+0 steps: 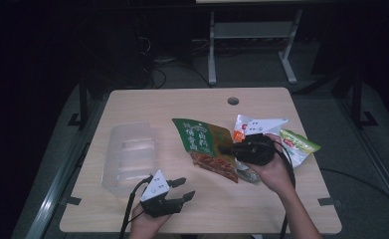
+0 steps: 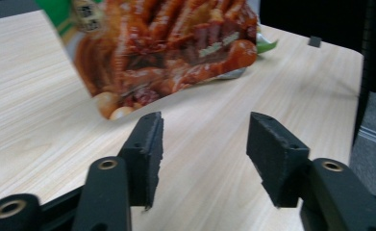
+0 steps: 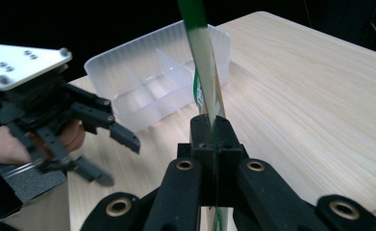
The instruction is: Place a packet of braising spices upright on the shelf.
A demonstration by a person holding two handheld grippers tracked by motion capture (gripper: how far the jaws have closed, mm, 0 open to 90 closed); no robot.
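Near the middle of the table (image 1: 132,209), your right gripper (image 1: 228,148) has its jaws clenched on the edge of the green-and-red snack bag (image 1: 205,148). The right gripper view shows the bag edge-on, a thin green strip (image 3: 201,67) rising from between the closed jaws, so the bite looks to be on only a narrow margin of film.

That is the main risk as I judge it: a shallow pinch on slick packaging can slide out if you swing the bag quickly toward the clear divided container (image 1: 129,157), which sits well apart on the left of the table. The bag hangs broad and floppy below the grip, so its lower corner could drag on the wood or catch the container's rim and twist free. Two more snack packets lie just behind your right hand, a white-and-orange one (image 1: 242,128) and a light green one (image 1: 297,146); a wide sweep of the wrist or trailing cable could knock them about.

Your left gripper (image 1: 183,189) is released, jaws standing well apart and holding nothing, hovering over bare wood near the front edge. From its own view the bag's red printed face (image 2: 176,53) lies ahead of the fingertips (image 2: 149,144), not touching them.
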